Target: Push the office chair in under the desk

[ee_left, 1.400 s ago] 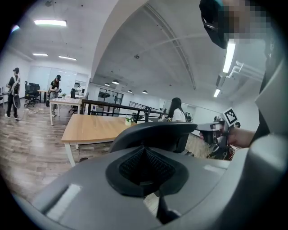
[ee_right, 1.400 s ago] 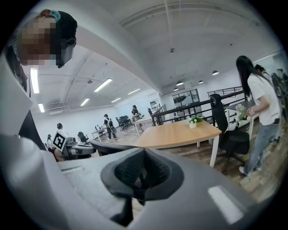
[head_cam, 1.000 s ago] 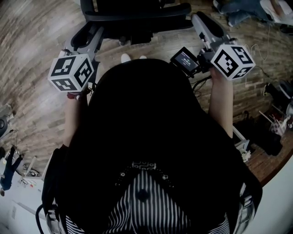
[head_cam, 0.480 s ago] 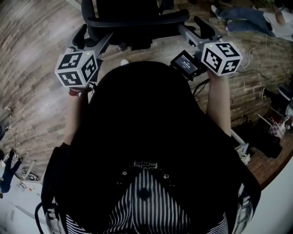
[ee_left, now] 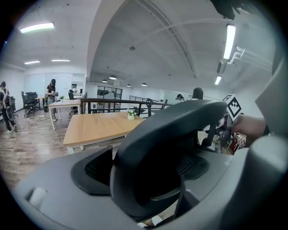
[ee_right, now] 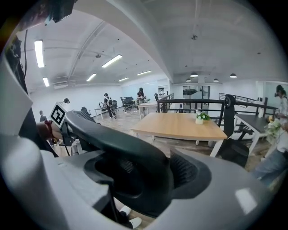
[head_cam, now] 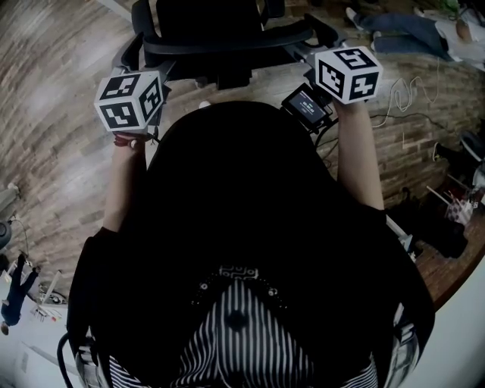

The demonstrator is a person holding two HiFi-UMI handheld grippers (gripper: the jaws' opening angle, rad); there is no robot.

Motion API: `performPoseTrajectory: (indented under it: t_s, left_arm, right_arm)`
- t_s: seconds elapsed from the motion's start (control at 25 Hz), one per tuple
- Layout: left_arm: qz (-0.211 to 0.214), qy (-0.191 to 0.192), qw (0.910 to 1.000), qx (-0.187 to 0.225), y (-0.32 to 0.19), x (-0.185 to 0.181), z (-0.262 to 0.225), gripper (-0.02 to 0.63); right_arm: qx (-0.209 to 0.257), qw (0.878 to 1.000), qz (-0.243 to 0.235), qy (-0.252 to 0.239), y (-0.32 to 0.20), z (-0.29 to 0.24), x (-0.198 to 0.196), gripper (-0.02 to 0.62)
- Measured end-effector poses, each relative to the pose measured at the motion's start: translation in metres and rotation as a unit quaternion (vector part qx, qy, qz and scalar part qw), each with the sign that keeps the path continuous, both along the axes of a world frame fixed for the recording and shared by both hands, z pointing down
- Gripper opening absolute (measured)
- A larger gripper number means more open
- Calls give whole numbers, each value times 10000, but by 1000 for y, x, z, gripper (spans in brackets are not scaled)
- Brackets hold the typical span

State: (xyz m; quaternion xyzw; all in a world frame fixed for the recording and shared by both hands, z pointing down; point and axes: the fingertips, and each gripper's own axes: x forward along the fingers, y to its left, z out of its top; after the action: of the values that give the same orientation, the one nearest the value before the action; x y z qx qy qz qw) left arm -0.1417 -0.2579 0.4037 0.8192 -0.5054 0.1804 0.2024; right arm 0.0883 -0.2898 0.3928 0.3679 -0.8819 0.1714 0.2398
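The black office chair's curved top rail (head_cam: 227, 42) lies across the top of the head view, just ahead of both hands. My left gripper (head_cam: 148, 59) reaches to its left end and my right gripper (head_cam: 309, 42) to its right end. In the left gripper view the rail (ee_left: 171, 130) runs between the grey fingers (ee_left: 54, 197). In the right gripper view the rail (ee_right: 126, 143) also lies between the jaws. Both pairs of jaws have just been opening and stand wide around the rail, pads off it. A wooden desk (ee_left: 96, 128) (ee_right: 180, 126) stands beyond the chair.
A small potted plant (ee_right: 199, 117) sits on the desk. Another dark chair (ee_right: 234, 148) stands to the desk's right. A person's legs (head_cam: 394, 23) and loose cables (head_cam: 402, 91) lie on the wooden floor at the right. Several people stand by far desks (ee_left: 51, 92).
Both marker cubes have shifted up the head view toward the chair back, the right one farther and with a roll. The chair's rail now sits closer to the hands.
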Motion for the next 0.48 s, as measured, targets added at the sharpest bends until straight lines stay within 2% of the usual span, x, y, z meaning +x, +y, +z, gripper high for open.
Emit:
performPoseTrajectory:
  t_s: [0.48]
  left_arm:
    - [141,-20,9993,337,-4,7,-8,394]
  right_arm:
    - [72,9998,6,205,-1,-10,3,311]
